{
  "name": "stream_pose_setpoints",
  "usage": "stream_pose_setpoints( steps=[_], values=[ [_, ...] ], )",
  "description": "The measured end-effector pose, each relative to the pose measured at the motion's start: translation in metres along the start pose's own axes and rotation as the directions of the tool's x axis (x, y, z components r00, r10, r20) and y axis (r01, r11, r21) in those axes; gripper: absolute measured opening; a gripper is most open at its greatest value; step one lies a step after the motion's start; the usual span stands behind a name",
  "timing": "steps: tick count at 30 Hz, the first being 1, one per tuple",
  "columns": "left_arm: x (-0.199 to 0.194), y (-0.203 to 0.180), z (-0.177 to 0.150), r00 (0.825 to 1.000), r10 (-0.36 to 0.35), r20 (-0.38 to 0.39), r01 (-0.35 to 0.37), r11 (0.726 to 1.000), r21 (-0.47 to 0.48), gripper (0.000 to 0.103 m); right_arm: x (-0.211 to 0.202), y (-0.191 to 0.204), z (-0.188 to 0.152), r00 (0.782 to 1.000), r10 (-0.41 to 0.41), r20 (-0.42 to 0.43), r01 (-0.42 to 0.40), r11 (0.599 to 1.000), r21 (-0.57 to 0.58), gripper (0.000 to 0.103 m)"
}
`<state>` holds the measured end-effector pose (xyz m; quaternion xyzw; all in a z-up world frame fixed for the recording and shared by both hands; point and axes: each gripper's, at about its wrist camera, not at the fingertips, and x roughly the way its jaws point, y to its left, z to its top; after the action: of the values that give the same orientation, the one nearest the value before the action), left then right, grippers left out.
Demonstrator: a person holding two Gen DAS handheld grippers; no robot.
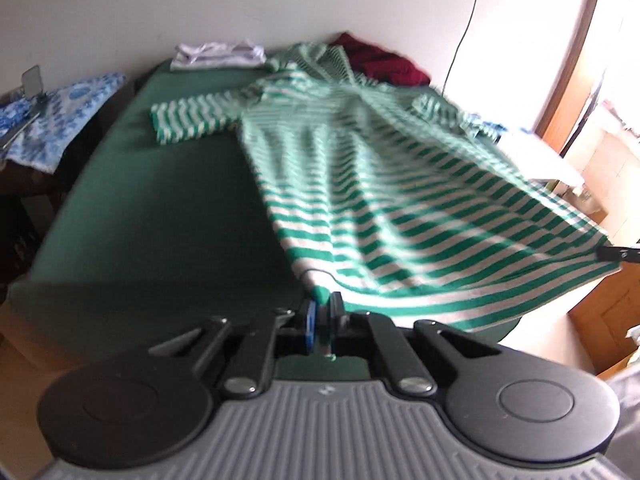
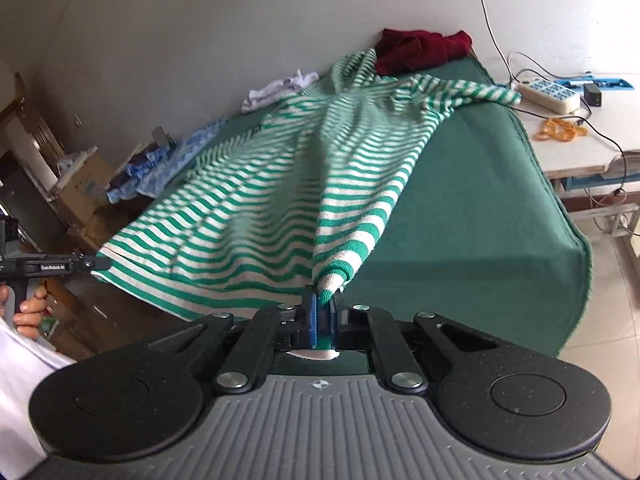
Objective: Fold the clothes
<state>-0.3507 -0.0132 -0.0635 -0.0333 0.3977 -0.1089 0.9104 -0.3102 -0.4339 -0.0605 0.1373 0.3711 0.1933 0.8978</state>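
Both tongs, left (image 1: 325, 300) and right (image 2: 325, 300), pinch tight on the striped shirt (image 1: 360, 184), lifting its hem off the green tabletop (image 1: 160, 200) toward 6 o'clock.

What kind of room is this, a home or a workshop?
Most likely a lived-in room at home, used as a folding spot. A green-covered table holds a striped sweater and other clothes; a power strip sits on a side desk, and cardboard boxes are stacked by the wall.

White power strip (image 2: 549, 95), orange cord (image 2: 558, 129) on side table (image 2: 576, 156)
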Motion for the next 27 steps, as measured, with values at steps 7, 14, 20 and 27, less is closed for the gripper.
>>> stream_pose_setpoints(
  steps=[7,14,20,27],
  values=[
    [0.054,0.020,-0.027,0.986,0.099,-0.135,-0.106,0.993,-0.044,0.001,0.056,-0.022,-0.029,0.987,-0.116,-0.107,0.120,0.992,0.033,0.006],
    [0.042,0.034,-0.022,0.985,0.141,-0.103,-0.150,0.985,-0.086,0.002,0.044,-0.018,-0.031,0.986,-0.092,-0.137,0.102,0.992,0.068,0.014],
    [0.051,0.030,-0.038,0.967,0.141,-0.211,-0.141,0.990,0.011,0.004,0.034,-0.006,-0.020,0.952,-0.271,-0.146,0.262,0.962,-0.075,0.031],
    [0.046,0.027,-0.021,0.959,0.204,-0.197,-0.190,0.978,0.085,0.010,0.067,0.027,0.034,0.988,-0.148,0.047,0.151,0.986,-0.066,0.030]
  ],
)
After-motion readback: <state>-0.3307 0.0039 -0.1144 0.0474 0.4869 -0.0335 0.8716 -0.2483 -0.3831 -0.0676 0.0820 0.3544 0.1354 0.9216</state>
